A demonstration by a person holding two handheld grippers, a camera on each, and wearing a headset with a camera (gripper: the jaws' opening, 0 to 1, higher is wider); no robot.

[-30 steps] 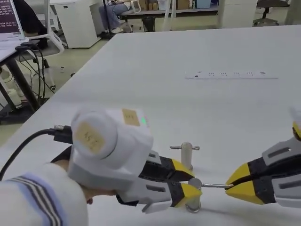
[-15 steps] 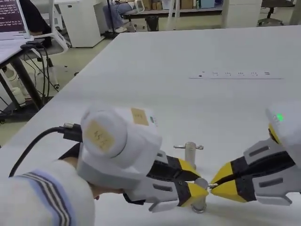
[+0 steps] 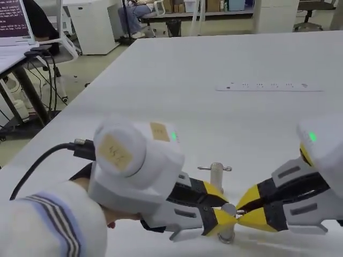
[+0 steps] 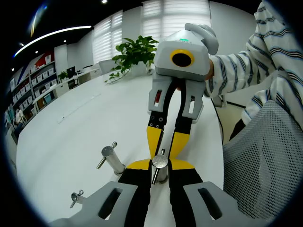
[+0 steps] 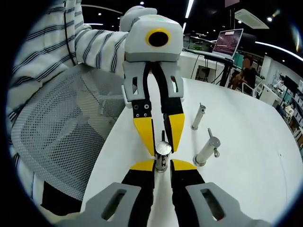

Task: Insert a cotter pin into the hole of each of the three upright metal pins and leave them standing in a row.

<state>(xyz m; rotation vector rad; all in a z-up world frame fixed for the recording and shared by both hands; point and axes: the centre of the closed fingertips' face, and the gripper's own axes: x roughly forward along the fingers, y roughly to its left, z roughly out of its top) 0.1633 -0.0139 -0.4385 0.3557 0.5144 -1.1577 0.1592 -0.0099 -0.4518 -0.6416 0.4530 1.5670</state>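
- Left gripper (image 3: 220,209) is clenched on the nearest metal pin (image 4: 160,163). In its own view a yellow jaw tip presses each side of the shaft just under the cap. This looks meant to keep the pin upright and stop it turning or tipping while something is pushed through it.
- The right gripper (image 3: 242,212) comes in nose to nose from the opposite side. Its jaws are pinched together on the cotter pin (image 4: 154,176), so the wire lines up with the cross hole.
- Most of the cotter pin is hidden between the tips. In the left gripper view a thin leg shows on the near side of the shaft, which suggests it is already through the hole.
- The held pin stands on the white table (image 3: 214,107), close to the front edge and right between the two grippers.
- The second metal pin (image 5: 207,151) and third metal pin (image 5: 199,117) stand just beyond, apart from each other and from the grippers. Each has a cotter pin through its top, so this appears to be the last insertion.
- Judging from this, what remains is seating the wire fully. Both grippers then need to let go gently, because a sideways tug could topple the pin or knock its neighbour out of the row.
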